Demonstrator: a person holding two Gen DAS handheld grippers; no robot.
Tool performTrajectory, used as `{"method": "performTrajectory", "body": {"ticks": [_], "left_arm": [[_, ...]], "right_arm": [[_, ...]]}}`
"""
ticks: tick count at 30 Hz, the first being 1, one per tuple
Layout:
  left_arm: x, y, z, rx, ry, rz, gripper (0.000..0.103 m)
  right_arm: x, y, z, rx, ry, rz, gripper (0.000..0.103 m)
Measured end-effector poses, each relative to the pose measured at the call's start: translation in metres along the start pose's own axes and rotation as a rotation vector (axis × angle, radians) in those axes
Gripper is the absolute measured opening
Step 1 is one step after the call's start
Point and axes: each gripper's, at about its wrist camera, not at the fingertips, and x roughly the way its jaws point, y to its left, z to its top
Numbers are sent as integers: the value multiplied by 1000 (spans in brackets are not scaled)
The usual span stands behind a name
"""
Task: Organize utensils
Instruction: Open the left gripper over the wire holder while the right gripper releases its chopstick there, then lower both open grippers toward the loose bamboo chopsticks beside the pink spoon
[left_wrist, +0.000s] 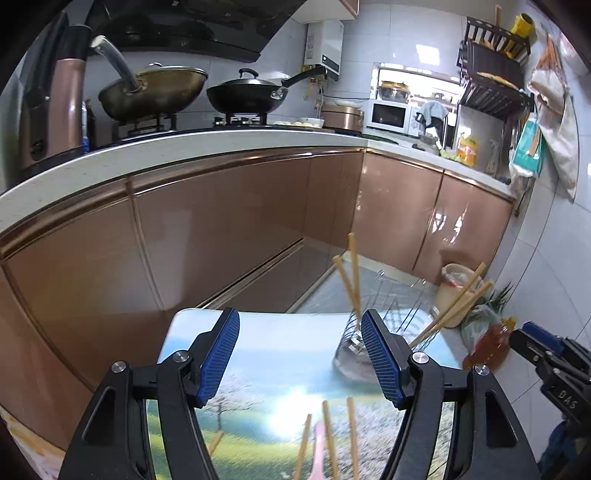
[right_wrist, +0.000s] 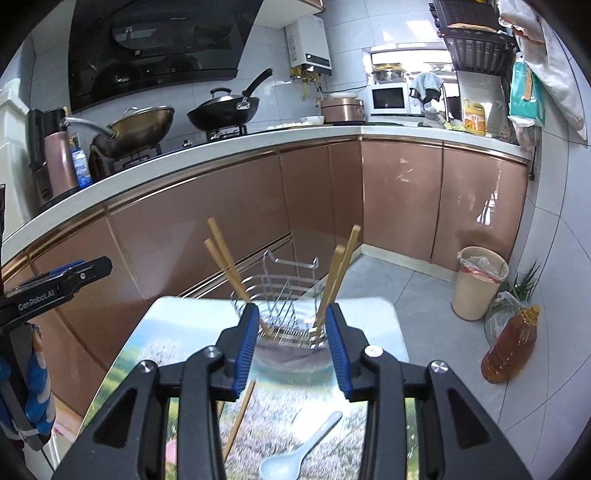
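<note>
Wire utensil rack (right_wrist: 284, 295) stands at far end of the table (right_wrist: 155, 332), close to its far edge. Two chopstick pairs already stand in it: one pair (right_wrist: 221, 254) leaning left, one pair (right_wrist: 338, 273) leaning right. Loose items remain on the near table: white ceramic-looking spoon (right_wrist: 295, 454), one chopstick (right_wrist: 240, 417) lying beside it to the left; left wrist view shows several loose chopsticks (left_wrist: 332, 435) and a pink utensil (left_wrist: 317, 454), type unclear, blurred.

Handling, as a judgement: chopsticks light, stiff, thin, likely to roll or slip on the glossy printed top; pinch mid-shaft. Spoon looks fragile and smooth; take it by the handle, not the bowl.

Left gripper (left_wrist: 299, 358): fingers spread wide, nothing between them. Right gripper (right_wrist: 291, 347): fingers partly spread, nothing pinched. Both hover over the near half of the table, the right one seen at the right edge of the left view.

Room: table top small, rack near the far edge so a push could tip it off. Cabinet fronts (right_wrist: 207, 229) close on far left. Floor to the right holds a bin (right_wrist: 480, 284) and an oil bottle (right_wrist: 511, 343), well apart from the table.
</note>
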Motion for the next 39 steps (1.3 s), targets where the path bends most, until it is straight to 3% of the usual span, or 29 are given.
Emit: {"method": "performTrajectory", "body": {"ticks": [10, 16, 34, 39], "left_arm": [[-28, 19, -33, 9, 10, 81, 68], [-24, 18, -49, -9, 53, 86, 68], [0, -51, -59, 40, 111, -18, 68], [-11, -47, -71, 32, 114, -44, 68]], "right_arm": [[-21, 22, -29, -62, 43, 53, 35], [-27, 20, -47, -84, 51, 86, 35], [-37, -56, -91, -15, 101, 34, 35], [-44, -59, -99, -3, 111, 21, 35]]}}
